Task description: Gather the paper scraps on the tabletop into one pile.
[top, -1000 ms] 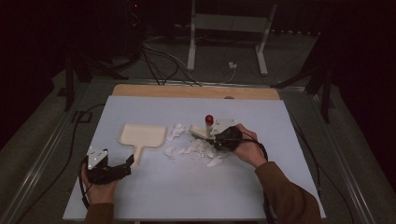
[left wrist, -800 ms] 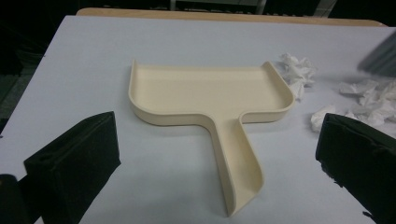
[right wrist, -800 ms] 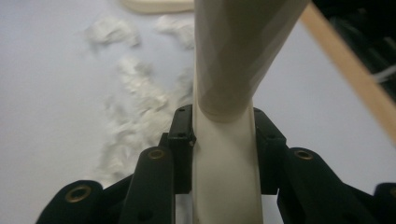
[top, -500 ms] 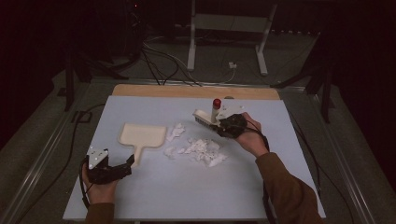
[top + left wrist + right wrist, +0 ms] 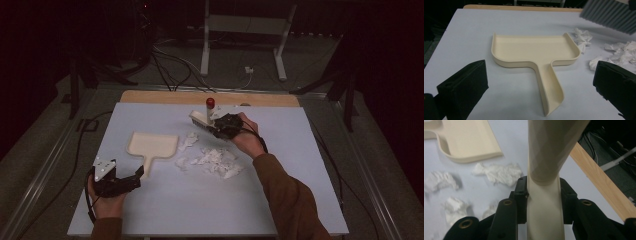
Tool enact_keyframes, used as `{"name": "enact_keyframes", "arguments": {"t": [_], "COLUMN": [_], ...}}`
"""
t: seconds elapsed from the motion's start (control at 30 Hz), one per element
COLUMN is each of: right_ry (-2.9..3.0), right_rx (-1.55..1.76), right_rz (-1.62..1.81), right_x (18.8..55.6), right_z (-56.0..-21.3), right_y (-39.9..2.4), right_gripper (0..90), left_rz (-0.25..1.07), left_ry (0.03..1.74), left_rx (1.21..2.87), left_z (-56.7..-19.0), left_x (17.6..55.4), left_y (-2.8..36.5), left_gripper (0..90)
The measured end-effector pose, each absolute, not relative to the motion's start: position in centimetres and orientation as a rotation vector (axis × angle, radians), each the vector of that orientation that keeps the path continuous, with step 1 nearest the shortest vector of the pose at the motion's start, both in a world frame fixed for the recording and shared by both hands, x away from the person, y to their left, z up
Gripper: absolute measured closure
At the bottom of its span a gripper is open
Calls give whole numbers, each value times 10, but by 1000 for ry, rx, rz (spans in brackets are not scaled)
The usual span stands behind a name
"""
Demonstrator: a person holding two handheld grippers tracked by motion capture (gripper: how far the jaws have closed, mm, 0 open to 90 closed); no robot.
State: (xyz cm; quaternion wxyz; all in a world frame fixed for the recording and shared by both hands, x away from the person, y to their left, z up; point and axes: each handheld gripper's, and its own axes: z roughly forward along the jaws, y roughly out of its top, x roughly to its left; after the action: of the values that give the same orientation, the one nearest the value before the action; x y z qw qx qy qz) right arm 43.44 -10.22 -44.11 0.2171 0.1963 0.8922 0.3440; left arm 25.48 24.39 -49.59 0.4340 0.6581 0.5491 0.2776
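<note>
Clamping a cream brush (image 5: pixel 202 119), right hand-held gripper (image 5: pixel 226 126) above paper scraps (image 5: pixel 214 161), left hand-held gripper (image 5: pixel 134 177) wide near dustpan (image 5: pixel 151 146)

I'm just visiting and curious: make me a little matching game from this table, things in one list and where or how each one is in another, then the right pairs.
Things:
1. brush
2. dustpan
3. paper scraps
4. left gripper

States:
A. lying loose in the middle of the table
B. jaws open, holding nothing
C. lying flat, handle toward the person
D. clamped by its handle in the right gripper

Pairs: 1-D, 2-C, 3-A, 4-B
</note>
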Motion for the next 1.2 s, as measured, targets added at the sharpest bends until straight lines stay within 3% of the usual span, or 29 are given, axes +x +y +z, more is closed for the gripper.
{"name": "enact_keyframes", "arguments": {"t": [0.43, 0.83, 1.2], "right_ry": [2641, 2728, 2702], "right_rx": [317, 81, 132], "right_rz": [800, 738, 767], "right_x": [428, 399, 398], "right_z": [-458, -444, -433], "right_y": [-79, -107, -137], "right_gripper": [669, 669, 668], "left_rz": [690, 690, 685], "left_ry": [1369, 1374, 1375], "left_rx": [1640, 1635, 1638], "left_z": [-496, -496, -497], "left_x": [255, 254, 255], "left_y": [245, 245, 244], "left_gripper": [5, 5, 5]}}
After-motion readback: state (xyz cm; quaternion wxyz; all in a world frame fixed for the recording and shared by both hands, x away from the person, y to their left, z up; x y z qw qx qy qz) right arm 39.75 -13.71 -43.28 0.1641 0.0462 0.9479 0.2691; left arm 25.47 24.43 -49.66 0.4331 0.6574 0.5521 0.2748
